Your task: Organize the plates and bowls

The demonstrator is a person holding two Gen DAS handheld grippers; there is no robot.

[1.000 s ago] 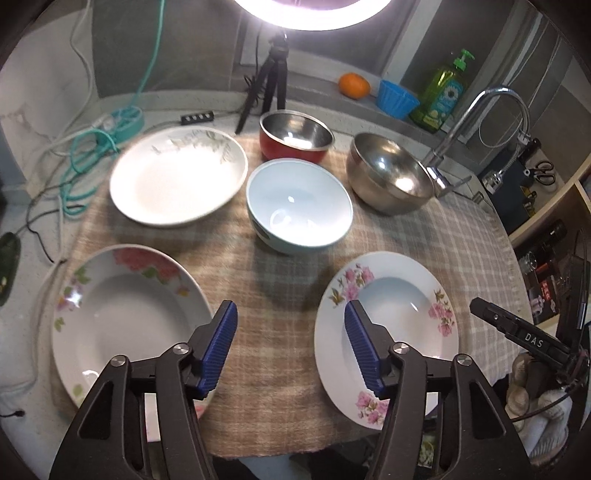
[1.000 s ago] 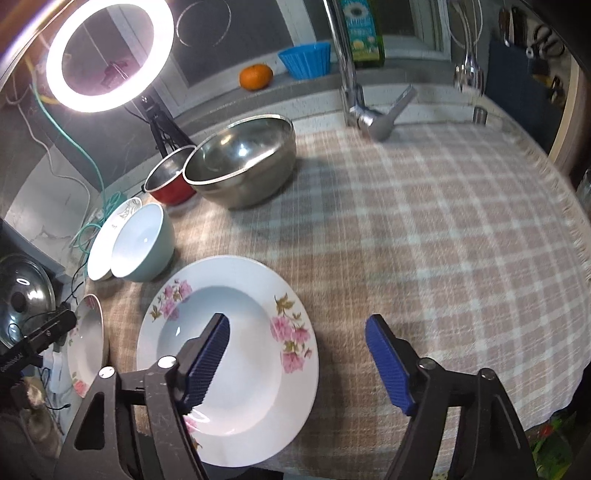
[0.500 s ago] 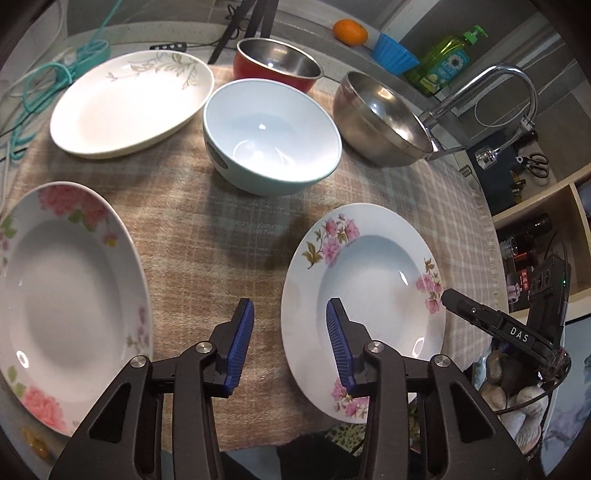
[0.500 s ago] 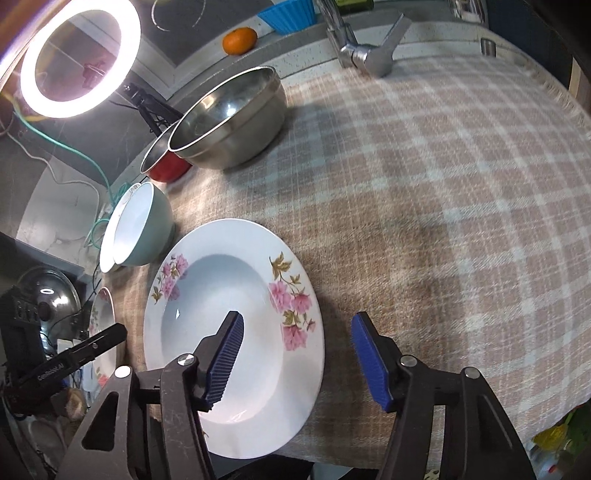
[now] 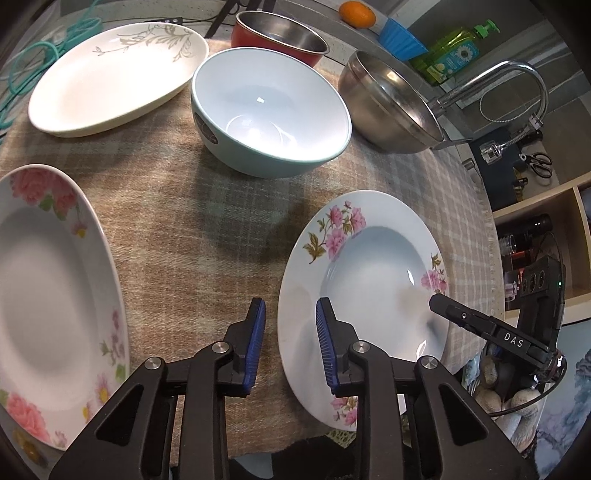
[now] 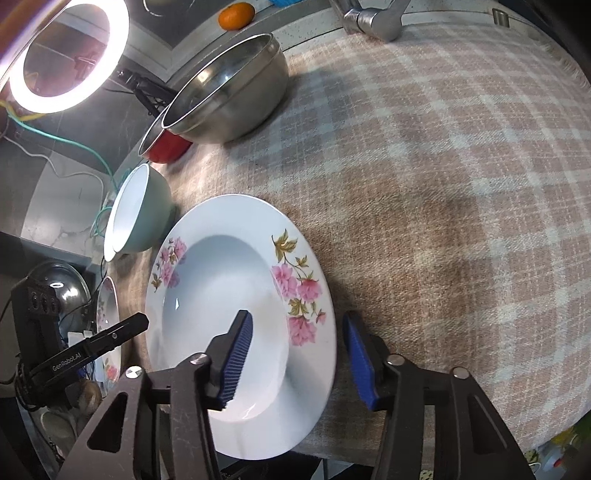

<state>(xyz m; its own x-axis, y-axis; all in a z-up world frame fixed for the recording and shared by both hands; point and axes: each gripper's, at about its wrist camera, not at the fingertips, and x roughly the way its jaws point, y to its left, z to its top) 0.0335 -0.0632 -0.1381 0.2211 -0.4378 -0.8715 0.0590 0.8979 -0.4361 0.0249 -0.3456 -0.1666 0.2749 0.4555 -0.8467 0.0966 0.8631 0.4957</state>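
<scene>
A white deep plate with pink flowers (image 5: 369, 266) (image 6: 221, 280) lies on the checked cloth near the front edge. My left gripper (image 5: 290, 332) straddles its left rim, one blue pad over the plate, the other over the cloth. Its jaws are closing and the pads stand apart from the rim. My right gripper (image 6: 295, 350) straddles the opposite rim in the same way, jaws closing, pads not touching. To the left lie a rose-patterned plate (image 5: 55, 295) and a white oval plate (image 5: 110, 74). Behind stand a teal bowl (image 5: 269, 110), a red bowl (image 5: 280, 33) and a steel bowl (image 5: 388, 103).
The checked cloth (image 6: 443, 184) stretches bare to the right of the flowered plate. A faucet (image 5: 498, 77), green soap bottle (image 5: 450, 55), blue cup (image 5: 400, 37) and orange (image 5: 356, 14) line the back. A ring light (image 6: 62, 55) and cables stand at far left.
Both grippers have sunk and tilted down toward the flowered plate. Their jaws have narrowed and now bracket the plate's opposite rims.
</scene>
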